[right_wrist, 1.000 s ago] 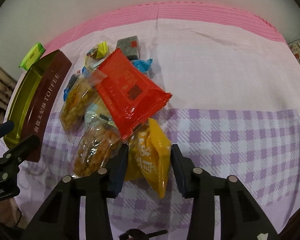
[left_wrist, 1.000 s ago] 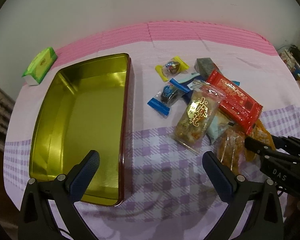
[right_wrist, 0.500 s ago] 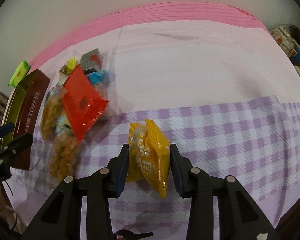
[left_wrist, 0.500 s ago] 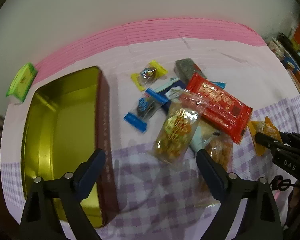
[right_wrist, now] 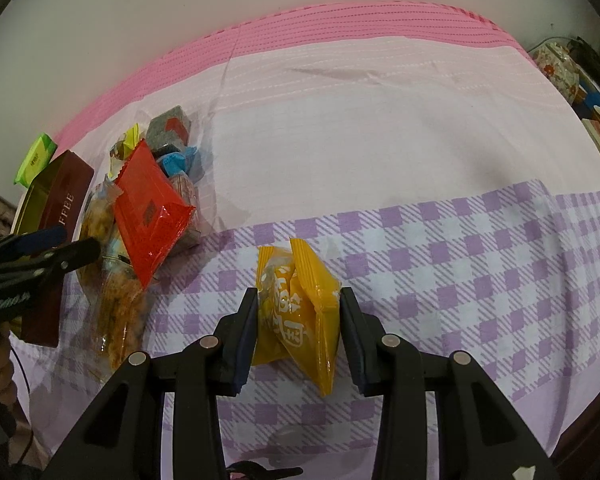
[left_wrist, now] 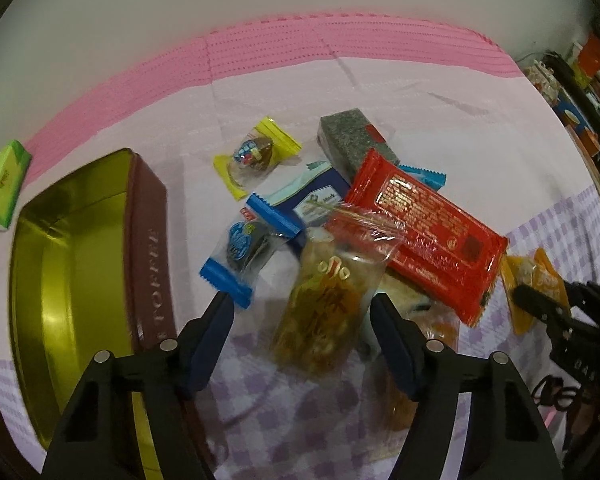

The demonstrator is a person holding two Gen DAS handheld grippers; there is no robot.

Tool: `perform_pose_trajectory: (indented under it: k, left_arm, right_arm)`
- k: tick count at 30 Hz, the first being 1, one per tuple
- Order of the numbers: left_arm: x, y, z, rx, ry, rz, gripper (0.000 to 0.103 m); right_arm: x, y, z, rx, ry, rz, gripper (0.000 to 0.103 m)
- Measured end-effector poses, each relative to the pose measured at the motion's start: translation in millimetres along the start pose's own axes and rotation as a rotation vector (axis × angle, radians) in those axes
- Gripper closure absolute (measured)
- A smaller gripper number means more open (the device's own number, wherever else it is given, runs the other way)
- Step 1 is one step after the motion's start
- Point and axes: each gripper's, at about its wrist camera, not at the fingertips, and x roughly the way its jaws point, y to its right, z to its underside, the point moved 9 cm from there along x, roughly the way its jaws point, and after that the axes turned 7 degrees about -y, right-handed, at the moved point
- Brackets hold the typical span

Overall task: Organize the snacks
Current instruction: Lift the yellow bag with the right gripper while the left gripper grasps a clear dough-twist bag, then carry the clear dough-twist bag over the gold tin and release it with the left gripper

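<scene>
Far left, a green packet (left_wrist: 4, 184) lies off by itself, and next to it stands the open toffee tin (left_wrist: 72, 264), gold inside and holding no snack that I can see, so I judge the sorting has barely begun. Just right of the tin a blue-ended candy (left_wrist: 246, 246) rests on the cloth (left_wrist: 440, 92), with a yellow-wrapped candy (left_wrist: 256, 156) behind it. My left gripper (left_wrist: 302, 312) hangs over the near end of the clear bag of golden snacks (left_wrist: 324, 304), its jaws closing with the bag between them; the pads do not press on it yet as far as I can tell. That bag is tucked partly under the red packet (left_wrist: 420, 228), with a grey block (left_wrist: 354, 136) and a navy packet (left_wrist: 316, 200) behind, so I expect the lift must peel it out without dragging the pile. To the right, well apart from the heap, my right gripper (right_wrist: 299, 320) is clamped on the yellow snack pouch (right_wrist: 300, 312), both pads squeezing its sides over the purple check. As I read it, the step is picking up snacks for the tin; next I must finish the left grip, then carry both leftwards and lower them in, one hand at a time so they don't collide
</scene>
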Motion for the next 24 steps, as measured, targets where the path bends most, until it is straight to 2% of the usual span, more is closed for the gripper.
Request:
perform_pose_trajectory:
  k: [5, 8, 12, 24]
  left_arm:
    - [12.4, -1.3, -5.6, -0.022, -0.027, 0.025, 0.041]
    - [10.4, 0.2, -5.0, -0.034, -0.030, 0.056, 0.055]
    - [8.3, 3.7, -4.0, -0.042, -0.026, 0.054, 0.064]
    - [-8.2, -5.9, 21.8, -0.095, -0.042, 0.087, 0.066]
  right_arm:
    - [-1.8, 1.1, 0.4, -0.003, 0.000, 0.003, 0.066]
    - [-1.5, 1.5, 0.4, -0.003, 0.001, 0.003, 0.066]
    - [-1.9, 1.5, 0.4, -0.004, 0.000, 0.004, 0.066]
    - [-0.7, 0.2, -0.7, -0.007, -0.001, 0.015, 0.066]
